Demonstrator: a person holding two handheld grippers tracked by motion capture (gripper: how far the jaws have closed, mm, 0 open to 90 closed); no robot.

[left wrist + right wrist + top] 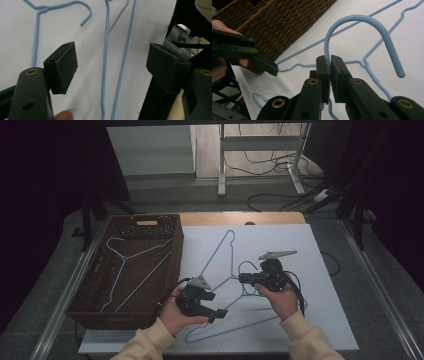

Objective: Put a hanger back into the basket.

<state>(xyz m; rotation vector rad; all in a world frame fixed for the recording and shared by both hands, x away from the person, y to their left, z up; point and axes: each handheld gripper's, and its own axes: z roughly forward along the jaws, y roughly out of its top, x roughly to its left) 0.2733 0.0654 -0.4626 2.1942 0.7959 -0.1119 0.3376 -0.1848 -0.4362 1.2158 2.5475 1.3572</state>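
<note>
Because the right gripper [329, 62] pinches only the thin neck of the blue wire hanger's hook [362, 25], the likeliest fault, as a judgement, is the wire pivoting or sliding between the closed pads when lifted, so that the long hanger [235, 320] swings and drags on the white tabletop [320, 320]. A second hazard: it overlaps a second blue hanger [217, 252] ahead of the right gripper, and the two wires could snag and rise together.

Right gripper: jaws shut on the hook's neck, the hook arching just above the jaw tips. Left gripper [112, 67]: jaws wide apart, nothing pressed; two blue wire runs [117, 60] of the hanger lie on the tabletop beneath the gap, apart from both pads. A careless closing here could, again as a judgement, catch one run and miss the other.

Beyond the left gripper stands a brown wicker basket [85, 305], already holding another blue hanger [132, 270].
</note>
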